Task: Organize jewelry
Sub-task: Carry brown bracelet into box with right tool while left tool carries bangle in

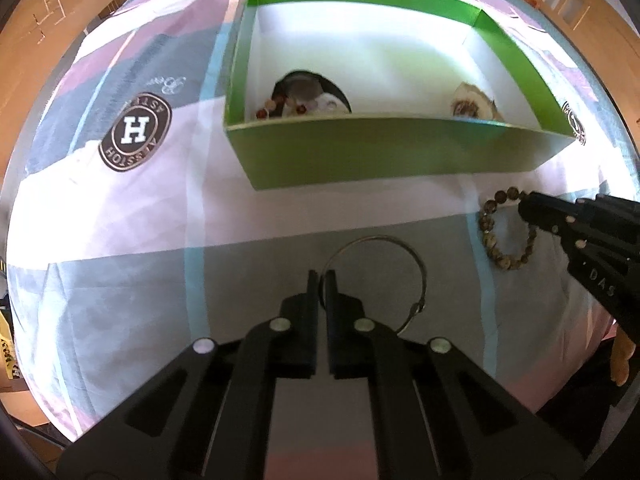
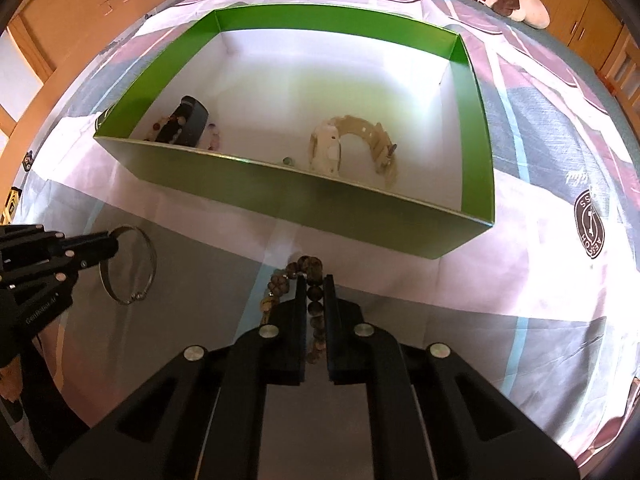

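Pretty bright daylight in both views, and the white floor of the green box (image 2: 276, 80) is blown out toward 12 o'clock. Heavy fisheye bending with black corners past 3 and 9 o'clock. Left wrist view is softer, with the bedsheet logo (image 1: 134, 133) slightly smeared.

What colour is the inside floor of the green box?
White; the green box shows it best in the right wrist view.

Round "H" logo badge (image 1: 135, 132) on bedsheet (image 1: 120, 216), "DAS" on right claw (image 1: 520, 205)
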Demonstrator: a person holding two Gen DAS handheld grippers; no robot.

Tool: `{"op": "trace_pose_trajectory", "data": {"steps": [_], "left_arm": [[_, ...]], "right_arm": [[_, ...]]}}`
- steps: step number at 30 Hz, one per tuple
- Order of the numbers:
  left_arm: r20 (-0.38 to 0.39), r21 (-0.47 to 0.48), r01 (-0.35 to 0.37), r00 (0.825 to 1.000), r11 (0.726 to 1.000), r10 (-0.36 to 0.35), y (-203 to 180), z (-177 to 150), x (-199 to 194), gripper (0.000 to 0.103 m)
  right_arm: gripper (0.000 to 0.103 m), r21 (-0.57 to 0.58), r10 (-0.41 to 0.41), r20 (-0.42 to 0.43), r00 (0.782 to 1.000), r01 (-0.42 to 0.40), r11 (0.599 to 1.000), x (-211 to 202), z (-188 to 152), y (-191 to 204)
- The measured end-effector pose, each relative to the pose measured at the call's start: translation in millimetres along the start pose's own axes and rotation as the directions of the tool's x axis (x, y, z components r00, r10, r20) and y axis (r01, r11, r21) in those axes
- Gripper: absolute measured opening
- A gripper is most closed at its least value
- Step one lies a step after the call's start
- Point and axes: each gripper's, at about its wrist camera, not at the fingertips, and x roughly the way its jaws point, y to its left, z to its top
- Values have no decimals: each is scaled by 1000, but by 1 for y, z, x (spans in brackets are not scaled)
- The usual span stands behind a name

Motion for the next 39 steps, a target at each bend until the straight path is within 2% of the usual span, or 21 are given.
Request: {"op": "trace_pose_trajectory", "data": {"steps": [5, 17, 21, 25, 29, 33, 35, 37, 39], "left_arm": [[-21, 13, -27, 999, 1000, 27, -4, -6, 5, 3], [-2, 18, -30, 1000, 999, 30, -12, -6, 9, 3], [50, 7, -38, 998, 999, 38, -12, -5, -9, 3], [161, 15, -14, 987, 1000, 12, -17, -8, -45, 3], [229, 24, -34, 973, 999, 27, -20, -5, -69, 3], [278, 14, -70, 958, 997, 63, -20, 11, -89, 3], [303, -13, -34, 952, 999, 36, -13, 25, -103, 3], [299, -27, 40, 954, 999, -30, -6, 41, -108, 3], [316, -29, 8, 949, 1000, 1, -3, 52, -109, 3]], "right_arm": [[7, -5, -10, -29, 1000, 10, 1000, 20, 2, 2], [7, 4, 10, -4, 1000, -10, 1000, 5, -6, 0], [7, -8, 40, 52, 998, -39, 999, -19, -5, 3], [7, -36, 82, 117, 990, -78, 996, -48, 3, 1], [7, -70, 80, 225, 971, -65, 995, -83, 7, 12], [7, -62, 94, 336, 937, -78, 995, -116, 18, 11], [7, -47, 100, 399, 911, -89, 995, -129, 23, 6], [7, -35, 110, 446, 888, -106, 994, -132, 32, 2], [7, -15, 107, 459, 882, -113, 994, -126, 42, -2]]}}
